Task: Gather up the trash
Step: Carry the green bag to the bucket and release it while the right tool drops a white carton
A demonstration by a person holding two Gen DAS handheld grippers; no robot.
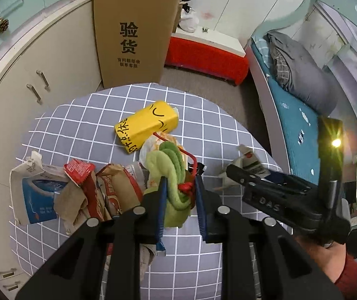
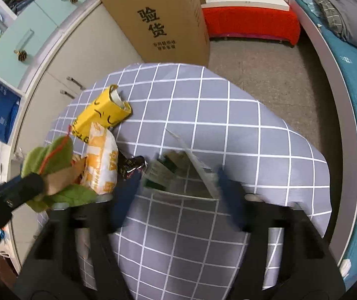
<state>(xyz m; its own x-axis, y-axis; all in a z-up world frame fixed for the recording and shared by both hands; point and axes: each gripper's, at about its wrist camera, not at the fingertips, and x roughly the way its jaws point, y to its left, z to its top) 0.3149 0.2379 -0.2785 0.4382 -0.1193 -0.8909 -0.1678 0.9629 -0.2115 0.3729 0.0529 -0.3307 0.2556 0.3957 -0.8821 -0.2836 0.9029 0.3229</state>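
A: Report the state of the left tool (image 1: 179, 187).

B: Its jaws stand narrow and are clamped on the green plush item (image 1: 171, 172), a soft, light thing bound with red cord; it sits just above the checked surface (image 1: 83, 115), beside the crumpled wrappers (image 1: 98, 187) and the yellow carton (image 1: 147, 125).

A: And the right tool (image 2: 176, 182)?

B: Jaws about half wide, straddling the flattened paper packet (image 2: 178, 175) that lies on the surface. Blur hides the pads; contact is not visible, so treat it as not yet gripped.

A: Handling notes for the packet?

B: Probably thin, light and limp. It is likely to fold or slide on the cloth. Take hold at the raised, creased edge, not the flat face.
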